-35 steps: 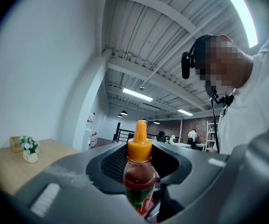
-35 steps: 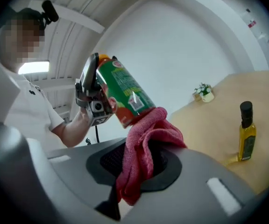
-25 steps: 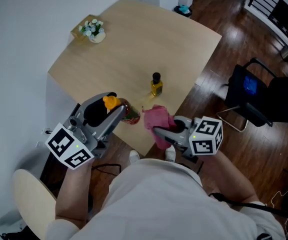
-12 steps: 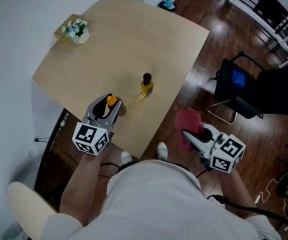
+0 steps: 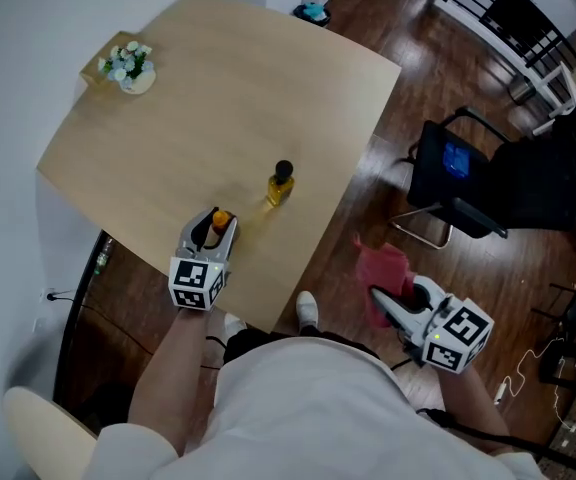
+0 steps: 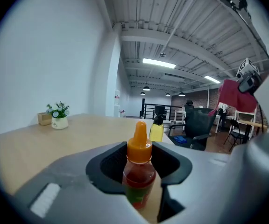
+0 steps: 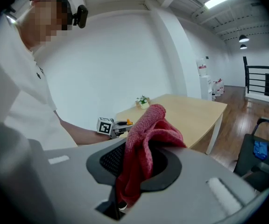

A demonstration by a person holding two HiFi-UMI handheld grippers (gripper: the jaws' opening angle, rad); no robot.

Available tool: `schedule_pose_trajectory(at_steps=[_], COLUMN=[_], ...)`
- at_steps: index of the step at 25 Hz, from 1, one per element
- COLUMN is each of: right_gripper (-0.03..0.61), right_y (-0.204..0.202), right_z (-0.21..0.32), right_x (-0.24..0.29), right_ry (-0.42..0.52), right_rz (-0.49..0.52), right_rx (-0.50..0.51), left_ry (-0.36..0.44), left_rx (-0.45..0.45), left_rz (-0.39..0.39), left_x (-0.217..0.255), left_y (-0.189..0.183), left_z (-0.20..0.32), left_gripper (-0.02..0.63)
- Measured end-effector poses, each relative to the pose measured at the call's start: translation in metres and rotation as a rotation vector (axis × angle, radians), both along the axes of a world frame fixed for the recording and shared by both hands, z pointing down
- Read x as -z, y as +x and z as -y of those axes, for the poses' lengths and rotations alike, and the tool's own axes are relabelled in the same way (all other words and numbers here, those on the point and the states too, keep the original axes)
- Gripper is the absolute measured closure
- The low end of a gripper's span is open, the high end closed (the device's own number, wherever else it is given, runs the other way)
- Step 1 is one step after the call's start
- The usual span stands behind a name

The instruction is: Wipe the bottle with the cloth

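A small sauce bottle with an orange cap and red contents sits between the jaws of my left gripper, which is shut on it over the table's near edge. In the right gripper view a red cloth bunches up from the jaws of my right gripper, which is shut on it. In the head view that gripper and the cloth hang over the wooden floor, right of the table and apart from the bottle.
A yellow bottle with a black cap stands on the light wooden table, just beyond the left gripper. A small flower pot sits at the far left corner. A black chair stands on the floor at right.
My right gripper has carried the red cloth from beside the sauce bottle at the table edge out to the right, over the floor. The left gripper keeps hold of the bottle.
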State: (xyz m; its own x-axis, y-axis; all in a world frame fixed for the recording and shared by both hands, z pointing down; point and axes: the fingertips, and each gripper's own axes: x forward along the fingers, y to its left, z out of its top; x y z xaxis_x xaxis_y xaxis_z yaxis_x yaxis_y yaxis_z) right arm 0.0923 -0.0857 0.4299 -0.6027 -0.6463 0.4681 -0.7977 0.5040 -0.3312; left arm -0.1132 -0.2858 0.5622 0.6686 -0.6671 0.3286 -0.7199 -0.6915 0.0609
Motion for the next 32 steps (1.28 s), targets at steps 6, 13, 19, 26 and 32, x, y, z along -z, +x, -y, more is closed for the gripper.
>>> schedule_pose_trajectory(at_steps=[6, 13, 19, 26, 32], right_gripper=[0.505, 0.505, 0.505, 0.505, 0.503], right_y=[-0.004, -0.001, 0.004, 0.005, -0.021], right_z=[0.003, 0.01, 0.008, 0.006, -0.03], right_x=[-0.001, 0.0, -0.016, -0.042, -0.03], right_ry=[0.013, 0.062, 0.074, 0.088, 0.128], right_rz=[-0.027, -0.023, 0.063, 0.079, 0.073], right_rx=[0.032, 0.13, 0.256, 0.418, 0.474], left_ry=[0.005, 0.03, 0.044, -0.086, -0.137], left_rx=[-0.013, 0.031, 0.125, 0.222, 0.203], left_rz=[-0.002, 0.054, 0.124, 0.105, 0.005], left_x=[-0.009, 0.01, 0.05, 0.069, 0.086], left_y=[0.001, 0.002, -0.013, -0.025, -0.016], left_z=[-0.005, -0.014, -0.077, -0.194, -0.281], left_gripper=[0.445, 0.386, 0.392, 0.43, 0.43])
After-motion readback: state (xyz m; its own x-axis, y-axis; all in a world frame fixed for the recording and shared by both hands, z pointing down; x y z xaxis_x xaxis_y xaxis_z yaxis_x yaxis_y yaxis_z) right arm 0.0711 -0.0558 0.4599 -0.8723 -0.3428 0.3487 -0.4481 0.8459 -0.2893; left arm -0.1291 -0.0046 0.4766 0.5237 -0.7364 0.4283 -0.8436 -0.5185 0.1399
